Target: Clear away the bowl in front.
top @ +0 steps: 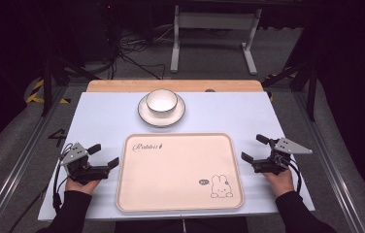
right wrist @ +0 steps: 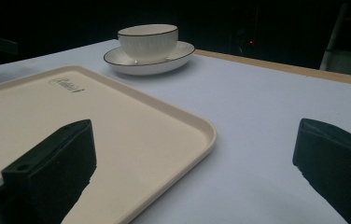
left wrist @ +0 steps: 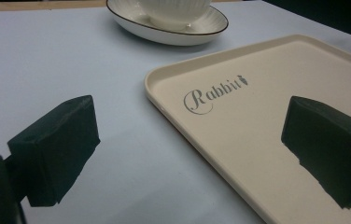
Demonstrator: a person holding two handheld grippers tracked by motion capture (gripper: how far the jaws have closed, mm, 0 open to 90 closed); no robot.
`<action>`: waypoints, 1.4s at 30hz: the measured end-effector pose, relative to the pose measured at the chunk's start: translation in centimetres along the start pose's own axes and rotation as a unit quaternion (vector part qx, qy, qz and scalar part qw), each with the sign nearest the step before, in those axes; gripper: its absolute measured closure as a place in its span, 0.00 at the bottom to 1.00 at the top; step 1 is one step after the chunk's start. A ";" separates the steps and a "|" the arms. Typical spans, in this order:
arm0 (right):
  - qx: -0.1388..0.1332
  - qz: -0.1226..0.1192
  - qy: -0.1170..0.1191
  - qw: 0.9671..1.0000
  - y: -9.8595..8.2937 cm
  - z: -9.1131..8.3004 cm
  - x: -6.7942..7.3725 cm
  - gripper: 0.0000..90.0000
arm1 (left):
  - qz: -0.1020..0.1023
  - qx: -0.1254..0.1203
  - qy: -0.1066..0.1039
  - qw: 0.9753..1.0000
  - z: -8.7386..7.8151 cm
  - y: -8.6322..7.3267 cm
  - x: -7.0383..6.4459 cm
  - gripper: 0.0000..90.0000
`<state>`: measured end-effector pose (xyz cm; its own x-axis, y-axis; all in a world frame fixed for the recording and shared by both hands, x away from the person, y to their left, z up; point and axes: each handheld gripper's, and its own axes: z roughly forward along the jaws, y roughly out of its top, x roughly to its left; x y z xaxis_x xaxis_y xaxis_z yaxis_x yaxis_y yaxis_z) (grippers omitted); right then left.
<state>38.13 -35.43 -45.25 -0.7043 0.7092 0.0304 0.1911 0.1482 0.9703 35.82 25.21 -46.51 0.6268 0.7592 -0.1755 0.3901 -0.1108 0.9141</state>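
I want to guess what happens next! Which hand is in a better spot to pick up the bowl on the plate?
Probably the left gripper. The bowl on its plate stands beyond the tray, slightly left of its middle, so it looks a little nearer that side. Both grippers, the right gripper too, are open and holding nothing, so it's close.

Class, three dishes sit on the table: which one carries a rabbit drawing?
The flat cream tray between the grippers; the bowl and its saucer are plain white.

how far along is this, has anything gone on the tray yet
Nothing looks done: the tray lies bare, and the bowl sits on its saucer beyond the tray's far edge. Nothing is in hand: the left gripper and right gripper rest open at either side of the tray. If the bowl is meant for the tray, that move is left.
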 end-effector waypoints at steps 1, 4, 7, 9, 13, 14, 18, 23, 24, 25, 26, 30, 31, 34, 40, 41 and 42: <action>0.001 -0.001 0.002 1.000 0.0 0.0 0.0 0.00 | 0.000 0.000 0.000 1.000 0.0 0.0 0.0 0.05; 0.002 -0.003 0.003 1.000 0.0 0.1 0.0 0.00 | -0.003 -0.005 0.000 1.000 -0.2 0.1 0.1 0.05; 0.002 -0.002 0.003 1.000 0.0 0.1 0.0 0.00 | -0.003 -0.004 0.001 1.000 -0.2 0.1 0.1 0.05; 0.002 -0.002 0.003 1.000 0.0 0.1 0.0 0.00 | -0.002 -0.005 0.003 1.000 -0.2 0.1 0.1 0.06; 0.003 -0.002 0.002 1.000 0.0 0.1 0.0 0.00 | -0.003 -0.011 0.000 1.000 -0.3 0.6 -0.2 0.06; 0.004 -0.002 0.002 1.000 0.0 0.1 0.0 0.00 | -0.004 -0.013 -0.002 1.000 -0.3 0.8 -0.3 0.06; 0.004 0.000 0.002 1.000 0.0 0.1 0.0 0.00 | 0.007 -0.011 -0.007 1.000 -0.3 1.6 -0.9 0.04; 0.004 0.001 0.003 1.000 0.0 0.1 0.0 0.00 | 0.021 -0.024 0.001 0.999 -0.8 2.6 -1.5 0.04; 0.003 0.001 0.003 1.000 0.0 0.1 0.0 0.00 | 0.021 -0.025 0.006 0.999 -0.9 2.7 -1.6 0.04; 0.003 0.002 0.003 1.000 0.0 0.1 0.0 0.00 | 0.024 -0.024 0.008 0.999 -1.0 2.9 -1.7 0.04; 0.003 0.002 0.004 1.000 0.0 0.1 0.0 0.00 | 0.028 -0.026 0.008 0.999 -1.1 3.1 -1.8 0.04; 0.003 0.002 0.004 1.000 0.0 0.1 0.0 0.00 | 0.034 -0.039 0.005 0.999 -1.4 3.9 -2.2 0.04; 0.003 0.002 0.004 1.000 0.0 0.1 0.0 0.00 | 0.036 -0.042 0.003 0.998 -1.5 4.1 -2.3 0.04; 0.003 0.003 0.004 1.000 0.0 0.1 0.0 0.00 | 0.038 -0.046 -0.002 0.998 -1.6 4.7 -2.6 0.04; 0.003 0.002 0.005 1.000 0.0 0.1 0.0 0.00 | 0.038 -0.056 -0.010 0.998 -2.1 5.8 -3.1 0.03; 0.003 0.002 0.005 1.000 0.0 0.1 0.0 0.00 | 0.038 -0.057 -0.010 0.998 -2.2 5.9 -3.2 0.03; 0.003 0.002 0.006 1.000 0.0 0.1 0.0 0.00 | 0.039 -0.056 -0.012 0.998 -2.2 6.0 -3.2 0.03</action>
<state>38.22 -35.39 -45.30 -0.7113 0.7019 0.0377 0.1988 0.1494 0.9686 34.64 23.50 -39.62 0.6681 0.7359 -0.1098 0.2622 -0.0948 0.9603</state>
